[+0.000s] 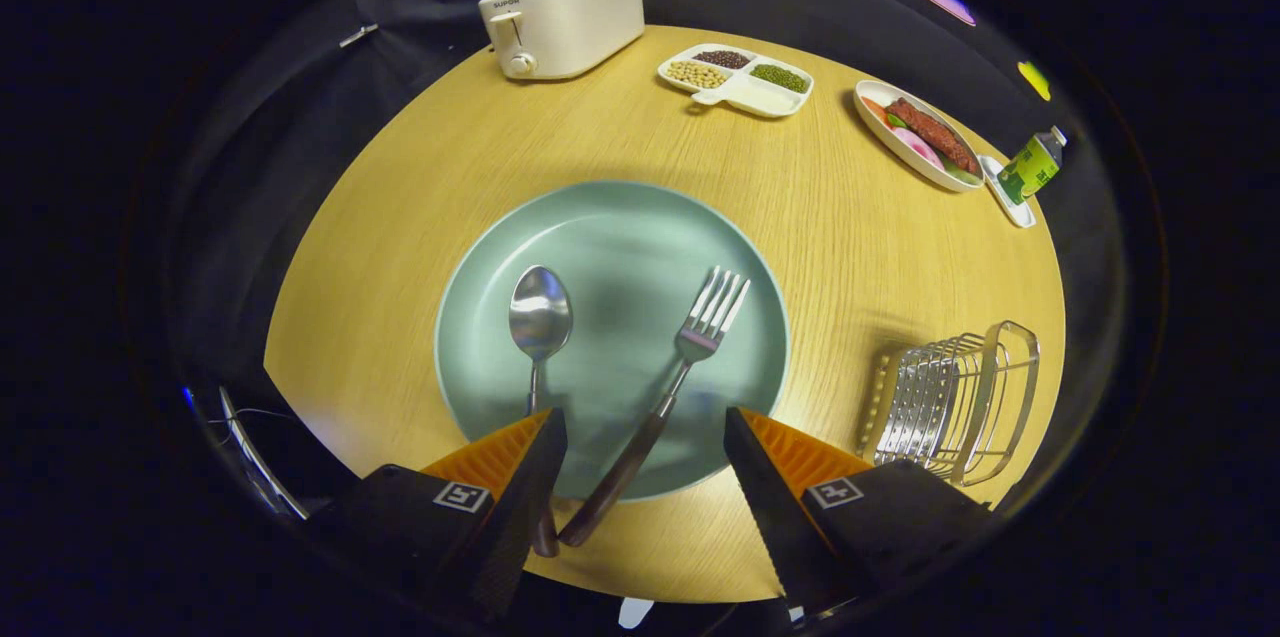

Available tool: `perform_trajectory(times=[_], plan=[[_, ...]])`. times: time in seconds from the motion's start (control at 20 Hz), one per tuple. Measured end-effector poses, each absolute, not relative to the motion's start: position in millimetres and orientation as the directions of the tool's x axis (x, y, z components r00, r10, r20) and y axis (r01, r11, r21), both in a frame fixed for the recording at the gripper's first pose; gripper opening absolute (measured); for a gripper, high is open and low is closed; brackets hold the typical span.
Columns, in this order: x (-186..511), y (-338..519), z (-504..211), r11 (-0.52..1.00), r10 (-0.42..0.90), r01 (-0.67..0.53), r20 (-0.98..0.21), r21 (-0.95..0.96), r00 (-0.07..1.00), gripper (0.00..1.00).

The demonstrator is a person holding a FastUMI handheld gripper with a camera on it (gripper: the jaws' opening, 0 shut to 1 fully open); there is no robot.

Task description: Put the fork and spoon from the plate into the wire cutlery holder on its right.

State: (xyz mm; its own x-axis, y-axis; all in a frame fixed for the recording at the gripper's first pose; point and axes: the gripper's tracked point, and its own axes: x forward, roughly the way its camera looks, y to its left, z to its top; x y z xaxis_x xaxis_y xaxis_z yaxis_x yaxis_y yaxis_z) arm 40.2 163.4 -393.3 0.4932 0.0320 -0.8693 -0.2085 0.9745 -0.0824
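Nothing is done yet: both the fork and the spoon lie on the green plate, and the wire cutlery holder to its right holds nothing you can see. Your gripper hangs wide open and empty above the plate's near rim; the fork's dark handle runs between the fingers, the spoon's handle passes by the left finger, and the holder sits right of the right finger.

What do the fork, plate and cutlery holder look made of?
Fork: shiny metal head, dark handle, maybe wood or plastic. Plate: matte green, likely ceramic or melamine. Cutlery holder: bright metal wire. Gripper open, fork handle between its fingers.
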Motion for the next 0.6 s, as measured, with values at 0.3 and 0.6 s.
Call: perform_trajectory(times=[0.3,0.6], plan=[[45,160,-408,0.988,0.030,-0.146,-0.893,-0.040,0.448,0.70],[48,154,-413,0.991,-0.007,-0.116,-0.909,-0.061,0.417,0.28]])
